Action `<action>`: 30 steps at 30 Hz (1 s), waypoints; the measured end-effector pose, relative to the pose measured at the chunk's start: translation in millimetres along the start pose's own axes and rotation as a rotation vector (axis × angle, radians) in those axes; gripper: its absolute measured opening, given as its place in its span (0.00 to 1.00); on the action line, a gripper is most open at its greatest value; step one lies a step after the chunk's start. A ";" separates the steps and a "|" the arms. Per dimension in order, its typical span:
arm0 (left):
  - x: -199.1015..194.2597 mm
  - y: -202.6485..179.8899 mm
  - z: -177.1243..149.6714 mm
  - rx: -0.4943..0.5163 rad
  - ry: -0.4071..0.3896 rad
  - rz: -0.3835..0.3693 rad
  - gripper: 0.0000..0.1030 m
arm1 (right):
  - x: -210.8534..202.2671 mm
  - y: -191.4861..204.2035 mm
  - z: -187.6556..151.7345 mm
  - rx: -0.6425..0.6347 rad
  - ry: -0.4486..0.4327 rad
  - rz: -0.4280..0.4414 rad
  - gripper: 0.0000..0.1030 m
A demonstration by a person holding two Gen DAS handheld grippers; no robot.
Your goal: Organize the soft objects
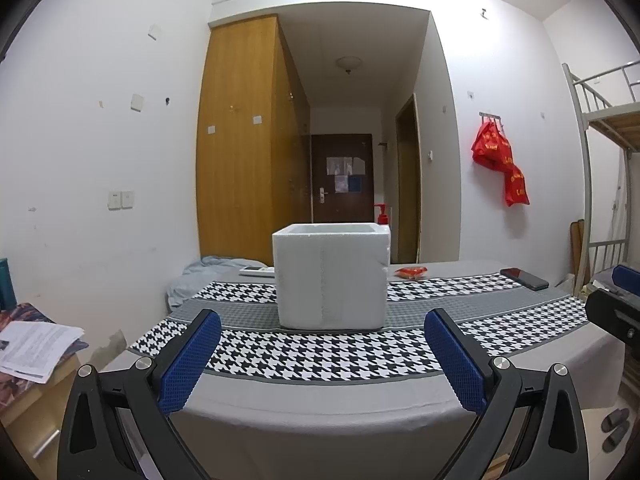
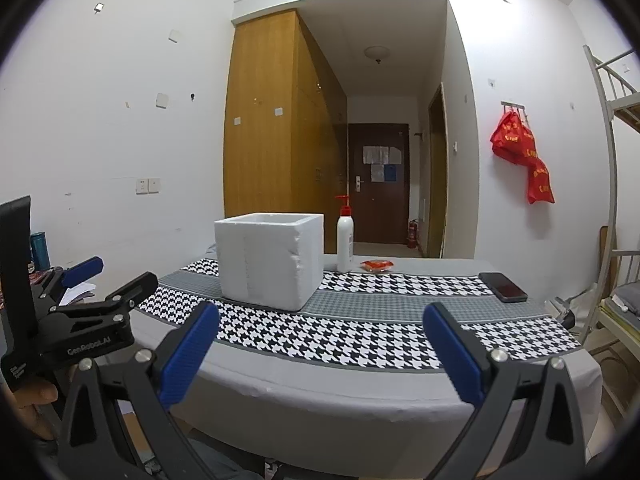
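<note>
Both jaws stand wide apart and empty: left gripper [image 1: 322,354], right gripper [image 2: 321,350]. On the bed [image 2: 360,376] a foam box [image 2: 269,261] stands centred; the red packet [image 2: 377,265] lies behind, likely light and squashy, best pinched mid-body. Gripper casing reads "GenRobot.AI"

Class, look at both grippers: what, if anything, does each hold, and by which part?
Nothing: the left gripper and right gripper both have open, empty jaws.

White foam box [image 1: 331,278]; black-and-white houndstooth cloth [image 1: 320,356]; red packet [image 1: 412,272].
</note>
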State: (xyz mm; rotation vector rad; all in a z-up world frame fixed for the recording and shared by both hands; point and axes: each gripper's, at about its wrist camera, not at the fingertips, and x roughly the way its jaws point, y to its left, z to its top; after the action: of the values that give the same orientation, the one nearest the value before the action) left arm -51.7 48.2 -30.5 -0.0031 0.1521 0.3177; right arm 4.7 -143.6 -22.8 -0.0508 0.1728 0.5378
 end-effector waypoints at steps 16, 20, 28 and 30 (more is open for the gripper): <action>2.3 -0.3 2.6 0.013 0.001 -0.023 0.99 | 6.1 1.9 -6.0 -0.008 0.024 -0.001 1.00; 1.8 -0.4 3.5 0.019 0.000 -0.020 0.99 | 6.5 2.8 -4.7 -0.011 0.024 -0.001 1.00; 2.1 -2.7 3.2 0.029 -0.003 -0.014 0.99 | 7.8 1.4 -5.1 -0.017 0.028 -0.002 1.00; 3.1 -1.6 3.7 0.033 -0.003 -0.013 0.99 | 7.9 1.2 -5.3 -0.017 0.027 -0.002 1.00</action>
State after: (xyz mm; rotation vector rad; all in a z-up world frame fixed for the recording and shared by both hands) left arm -47.7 47.8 -27.4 0.0285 0.1547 0.3022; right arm 10.0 -139.1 -29.4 -0.0749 0.1949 0.5371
